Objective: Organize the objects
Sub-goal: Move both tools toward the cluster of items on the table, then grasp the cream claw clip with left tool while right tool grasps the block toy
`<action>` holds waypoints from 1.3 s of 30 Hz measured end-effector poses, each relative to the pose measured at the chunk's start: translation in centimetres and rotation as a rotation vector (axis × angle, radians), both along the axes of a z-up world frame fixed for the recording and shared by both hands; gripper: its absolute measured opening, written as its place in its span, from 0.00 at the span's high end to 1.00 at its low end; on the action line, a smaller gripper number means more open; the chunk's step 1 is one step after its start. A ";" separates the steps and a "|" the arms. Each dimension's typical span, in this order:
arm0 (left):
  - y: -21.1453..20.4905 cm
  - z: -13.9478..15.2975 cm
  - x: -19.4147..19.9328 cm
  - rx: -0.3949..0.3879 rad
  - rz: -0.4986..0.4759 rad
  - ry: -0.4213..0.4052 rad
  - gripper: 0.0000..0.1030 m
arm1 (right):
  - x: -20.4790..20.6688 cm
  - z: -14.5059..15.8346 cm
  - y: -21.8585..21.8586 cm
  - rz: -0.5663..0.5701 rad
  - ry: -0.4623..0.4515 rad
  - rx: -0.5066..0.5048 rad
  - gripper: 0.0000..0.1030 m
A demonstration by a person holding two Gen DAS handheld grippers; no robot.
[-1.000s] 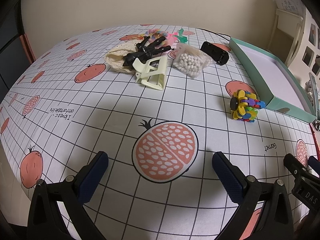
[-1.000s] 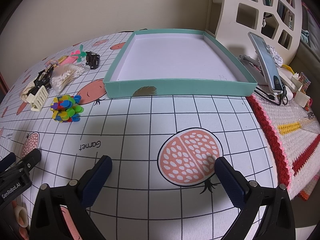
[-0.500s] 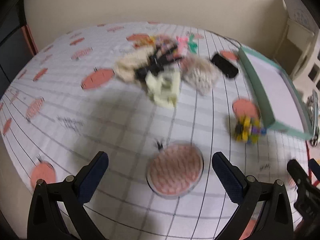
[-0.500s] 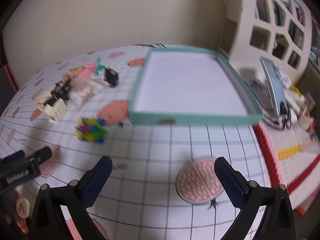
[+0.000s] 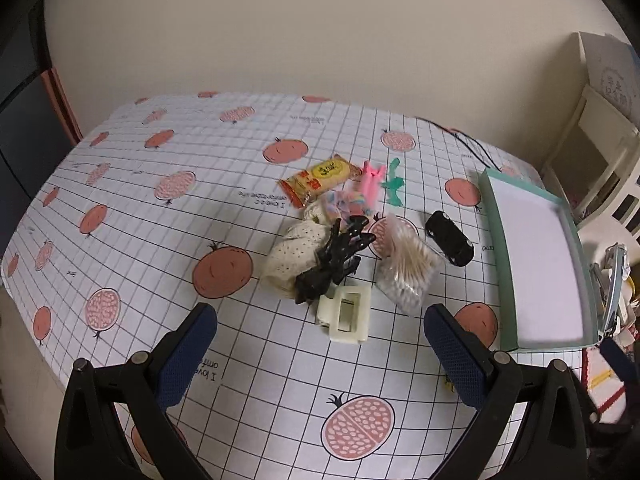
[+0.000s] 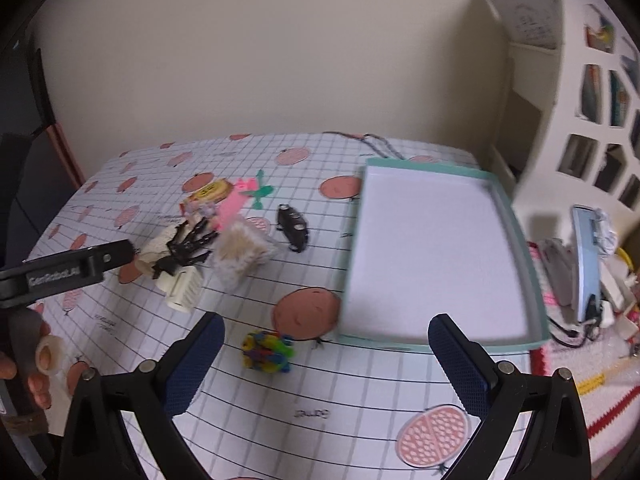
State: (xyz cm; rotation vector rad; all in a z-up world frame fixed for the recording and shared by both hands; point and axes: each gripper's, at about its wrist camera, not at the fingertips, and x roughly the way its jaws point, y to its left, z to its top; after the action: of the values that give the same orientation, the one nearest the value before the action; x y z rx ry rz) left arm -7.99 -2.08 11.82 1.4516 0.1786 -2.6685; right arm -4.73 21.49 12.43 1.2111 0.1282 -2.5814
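Observation:
A heap of small items lies mid-table: a cream hair claw [image 5: 347,314], a black hair claw [image 5: 334,258], a bag of cotton swabs [image 5: 406,270], a black toy car [image 5: 449,238], a yellow snack packet [image 5: 320,180], pink and green clips [image 5: 376,184]. A teal tray [image 5: 496,216] with a white floor sits at the right, nothing in it. My left gripper [image 5: 320,360] hangs open above the table, short of the heap. My right gripper [image 6: 326,364] is open and holds nothing, high over a multicoloured toy [image 6: 267,352] near the tray [image 6: 536,280].
The tablecloth [image 5: 160,240] has a grid and pomegranate print. A white shelf unit [image 6: 580,100] stands at the right, with clutter and a blue-grey device [image 6: 586,256] beside the tray. A cable [image 5: 468,144] trails at the back edge. A hand [image 6: 28,364] holds the left gripper's handle.
Both grippers have risen and pulled back from the table, so the heap and the tray now look smaller and lower in view. Jaws stayed open; nothing was picked up.

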 end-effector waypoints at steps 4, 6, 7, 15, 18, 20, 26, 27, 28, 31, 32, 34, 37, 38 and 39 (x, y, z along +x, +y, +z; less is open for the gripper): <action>-0.4 -1.3 -1.6 0.054 0.007 -0.061 0.00 | -0.9 -1.1 -1.2 0.040 -0.046 0.023 0.04; -0.7 -2.0 -2.2 0.080 0.023 -0.095 0.00 | -1.4 -1.7 -1.5 0.052 -0.079 0.026 0.05; -1.0 -2.5 -2.6 0.100 0.036 -0.116 0.00 | -1.6 -2.0 -1.7 0.056 -0.092 0.028 0.07; -1.5 -4.7 -4.4 0.089 0.048 -0.167 0.00 | -2.6 -3.8 -3.5 0.116 -0.145 0.024 0.12; -1.6 -6.4 -4.7 0.104 0.048 -0.198 0.00 | -2.7 -5.2 -3.9 0.130 -0.187 0.020 0.13; -1.6 -7.1 -4.9 0.096 0.048 -0.221 0.00 | -2.7 -6.1 -4.2 0.136 -0.211 0.029 0.14; -1.1 -7.2 -5.1 0.081 0.045 -0.216 0.00 | -2.6 -7.6 -4.7 0.152 -0.256 0.041 0.17; -1.0 -7.2 -5.1 0.078 0.044 -0.215 0.01 | -2.6 -7.8 -4.8 0.153 -0.261 0.042 0.18; -0.8 -7.2 -5.1 0.079 0.041 -0.215 0.01 | -2.6 -8.0 -4.8 0.154 -0.269 0.043 0.18; -0.5 -7.4 -5.4 0.081 0.032 -0.217 0.03 | -2.7 -8.7 -4.9 0.151 -0.286 0.058 0.19; -0.5 -7.5 -5.6 0.079 0.030 -0.217 0.05 | -2.8 -8.9 -4.9 0.155 -0.291 0.063 0.20; -0.4 -7.7 -5.7 0.083 0.030 -0.223 0.07 | -2.9 -9.3 -4.9 0.153 -0.302 0.069 0.21; -0.3 -8.1 -5.8 0.089 0.034 -0.232 0.08 | -3.0 -9.8 -5.0 0.151 -0.304 0.090 0.21; -0.3 -8.2 -5.9 0.091 0.035 -0.232 0.10 | -3.0 -9.9 -5.1 0.151 -0.304 0.097 0.21; -0.3 -8.2 -5.9 0.095 0.035 -0.234 0.11 | -3.0 -10.1 -5.2 0.153 -0.305 0.102 0.21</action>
State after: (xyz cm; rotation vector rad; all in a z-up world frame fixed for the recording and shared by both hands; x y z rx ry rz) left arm -13.88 -2.37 3.58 1.7555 0.3114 -2.4675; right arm -7.75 16.32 2.37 1.5504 0.2786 -2.2541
